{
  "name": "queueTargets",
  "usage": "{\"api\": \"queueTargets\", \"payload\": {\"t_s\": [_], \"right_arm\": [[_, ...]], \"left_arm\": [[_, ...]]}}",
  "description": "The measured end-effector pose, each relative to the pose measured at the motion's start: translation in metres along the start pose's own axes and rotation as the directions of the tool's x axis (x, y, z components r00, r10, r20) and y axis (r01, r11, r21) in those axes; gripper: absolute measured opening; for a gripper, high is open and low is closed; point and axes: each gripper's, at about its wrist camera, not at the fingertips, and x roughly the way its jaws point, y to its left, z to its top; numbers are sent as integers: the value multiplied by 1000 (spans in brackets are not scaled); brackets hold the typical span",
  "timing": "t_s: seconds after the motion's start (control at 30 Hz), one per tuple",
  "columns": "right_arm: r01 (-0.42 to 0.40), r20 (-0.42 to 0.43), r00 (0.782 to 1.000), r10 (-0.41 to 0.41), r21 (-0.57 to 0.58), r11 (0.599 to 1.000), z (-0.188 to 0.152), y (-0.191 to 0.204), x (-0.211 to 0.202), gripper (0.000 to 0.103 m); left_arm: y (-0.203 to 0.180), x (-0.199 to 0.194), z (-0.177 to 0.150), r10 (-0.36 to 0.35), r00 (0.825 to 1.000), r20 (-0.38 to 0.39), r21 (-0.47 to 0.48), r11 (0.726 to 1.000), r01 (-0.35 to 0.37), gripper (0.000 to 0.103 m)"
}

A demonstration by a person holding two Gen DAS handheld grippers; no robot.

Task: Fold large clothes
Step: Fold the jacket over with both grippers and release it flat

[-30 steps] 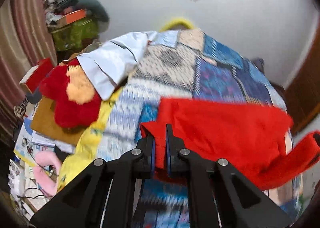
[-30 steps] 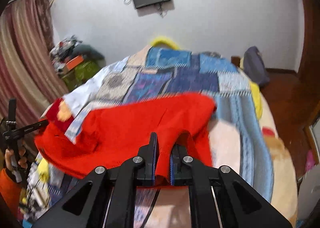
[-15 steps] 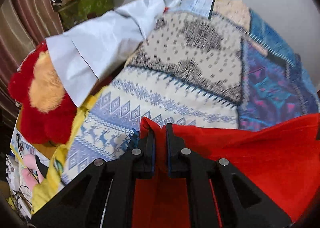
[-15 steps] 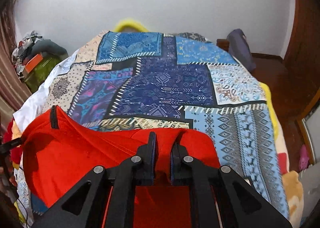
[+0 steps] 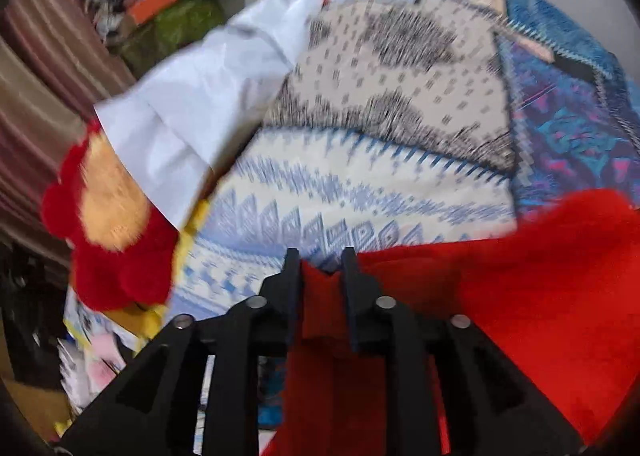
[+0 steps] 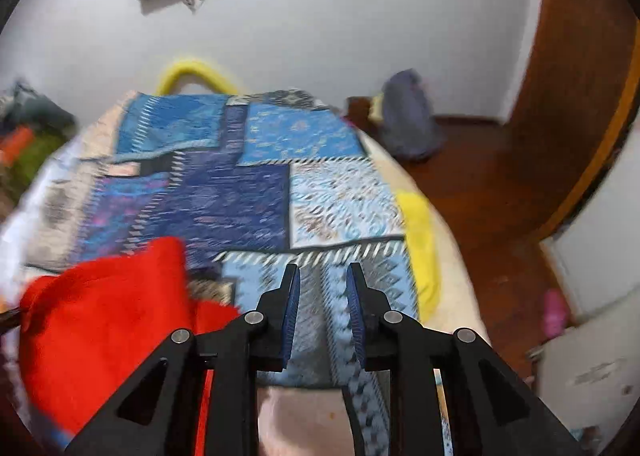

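**Red garment partly laid on the patchwork quilt; no finished fold in view.**
My left gripper (image 5: 320,270) has its jaws parted, with a corner of the red garment (image 5: 540,288) between them; whether they grip it I cannot tell. My right gripper (image 6: 322,284) is parted and empty, the garment left of it. Motion blur and the frame edges hide the garment's outline, so its folds are unreadable.

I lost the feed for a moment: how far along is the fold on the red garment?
Early. Done: the red garment is down on the patchwork quilt. In hand: the left gripper has an edge between its open fingers, not pinched; the right gripper is open and empty, with the garment beside it. Left: no neat fold shows; it lies bunched.
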Motion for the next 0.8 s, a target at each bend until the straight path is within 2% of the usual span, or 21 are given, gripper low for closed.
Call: {"api": "queueTargets", "payload": {"t_s": [0.1, 0.2, 0.27, 0.4, 0.5, 0.6, 0.67, 0.8], "right_arm": [[26, 35, 999, -24, -57, 998, -10, -1, -26, 19], [-27, 39, 999, 31, -108, 994, -21, 13, -45, 19], [-83, 37, 995, 88, -133, 988, -30, 29, -57, 19], [-201, 9, 978, 207, -201, 959, -50, 79, -70, 19], [-263, -25, 964, 265, -247, 932, -65, 117, -72, 19], [-326, -75, 945, 318, -294, 899, -85, 161, -63, 19], [-335, -101, 942, 320, -316, 888, -95, 183, -53, 19], [-315, -157, 948, 275, -379, 870, -117, 221, -23, 19]], "left_arm": [[5, -43, 5, -7, 996, 88, 26, 1000, 5, 50], [7, -81, 3, -48, 987, 155, 44, 998, 42, 64], [4, -99, -2, -74, 981, 182, 64, 996, 64, 65], [-11, -119, -21, -149, 970, 193, 123, 984, 127, 74], [-29, -123, -40, -217, 959, 184, 170, 968, 187, 82], [-51, -117, -58, -269, 949, 163, 214, 949, 232, 82], [-69, -105, -69, -302, 944, 134, 237, 935, 265, 82], [-94, -74, -82, -324, 942, 84, 233, 926, 298, 82]]}}
